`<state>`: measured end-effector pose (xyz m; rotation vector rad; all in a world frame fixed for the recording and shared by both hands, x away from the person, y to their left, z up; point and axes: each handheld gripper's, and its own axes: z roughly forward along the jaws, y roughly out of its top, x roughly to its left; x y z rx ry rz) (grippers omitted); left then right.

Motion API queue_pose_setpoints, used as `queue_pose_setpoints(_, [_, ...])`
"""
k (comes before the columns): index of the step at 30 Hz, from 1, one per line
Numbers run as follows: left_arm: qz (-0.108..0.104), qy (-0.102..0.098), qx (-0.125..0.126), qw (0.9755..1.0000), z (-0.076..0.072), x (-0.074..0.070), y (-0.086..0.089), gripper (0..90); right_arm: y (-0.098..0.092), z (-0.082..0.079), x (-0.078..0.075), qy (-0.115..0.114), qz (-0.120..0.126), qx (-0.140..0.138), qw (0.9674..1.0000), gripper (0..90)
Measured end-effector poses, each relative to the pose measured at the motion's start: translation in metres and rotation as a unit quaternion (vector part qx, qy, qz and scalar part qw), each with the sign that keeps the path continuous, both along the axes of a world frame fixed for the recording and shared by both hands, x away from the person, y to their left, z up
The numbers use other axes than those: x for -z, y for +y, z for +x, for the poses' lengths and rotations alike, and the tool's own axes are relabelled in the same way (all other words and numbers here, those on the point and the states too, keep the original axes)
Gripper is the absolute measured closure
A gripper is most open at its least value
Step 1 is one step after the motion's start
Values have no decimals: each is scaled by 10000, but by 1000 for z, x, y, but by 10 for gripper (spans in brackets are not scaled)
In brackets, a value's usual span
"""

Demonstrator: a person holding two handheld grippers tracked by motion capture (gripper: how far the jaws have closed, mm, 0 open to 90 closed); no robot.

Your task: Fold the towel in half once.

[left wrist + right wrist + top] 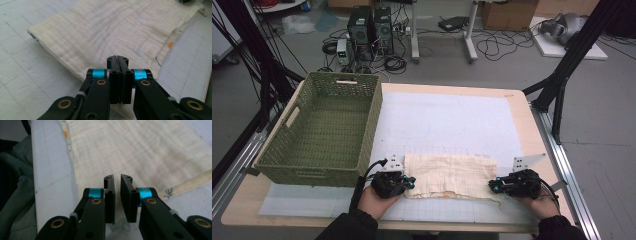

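Folded cream cloth (451, 176) lies flat on the white grid mat (452, 120), near the front edge of the table (517, 100), long side running left to right. I'm at both short ends of it.

Left gripper (408, 183): at the cloth's left end, lying low over the mat. In the left gripper view the jaws are pressed together, no gap between the pads. The cloth (112, 32) spreads out beyond and under the tips; nothing visible pinched between them.

Right gripper (493, 187): at the cloth's right end, just off its near corner. In the right gripper view the jaws stand slightly apart, a narrow slit between the pads, nothing in the slit. The cloth (140, 152) lies past the tips, with a rolled hem edge (192, 182) running off to one side and a small stitched mark beside it.

Green wicker basket (324, 130) sits on the left side of the table, well apart from the cloth. Basket interior looks bare from the high view.
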<state>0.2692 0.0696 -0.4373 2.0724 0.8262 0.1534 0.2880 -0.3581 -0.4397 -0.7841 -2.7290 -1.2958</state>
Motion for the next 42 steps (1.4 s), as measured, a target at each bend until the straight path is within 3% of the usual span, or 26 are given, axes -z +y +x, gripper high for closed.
queue_pose_setpoints(7, [-60,-239,-46,9997,3,1,2,700,3,7,-6,-105,369,301,9988,652])
queue_pose_setpoints(11, [-166,-421,-115,9989,5,-1,0,637,6,8,-5,-184,363,410,9983,597])
queue_pose_setpoints(14, [-212,-419,-142,9988,5,-2,0,584,9,6,-6,-178,411,499,9977,554])
queue_pose_setpoints(21, [-199,-470,-136,9986,6,0,1,553,16,0,-2,-334,214,448,9982,498])
queue_pose_setpoints(25, [-285,-497,-139,9983,6,0,1,550,15,0,-3,-361,288,491,9977,490])
queue_pose_setpoints(34, [-336,-631,-202,9972,6,-2,3,534,15,-2,-3,-393,208,512,9977,480])
queue_pose_setpoints(42, [-272,-638,-187,9974,6,-1,2,527,14,-2,-3,-409,208,534,9975,480])
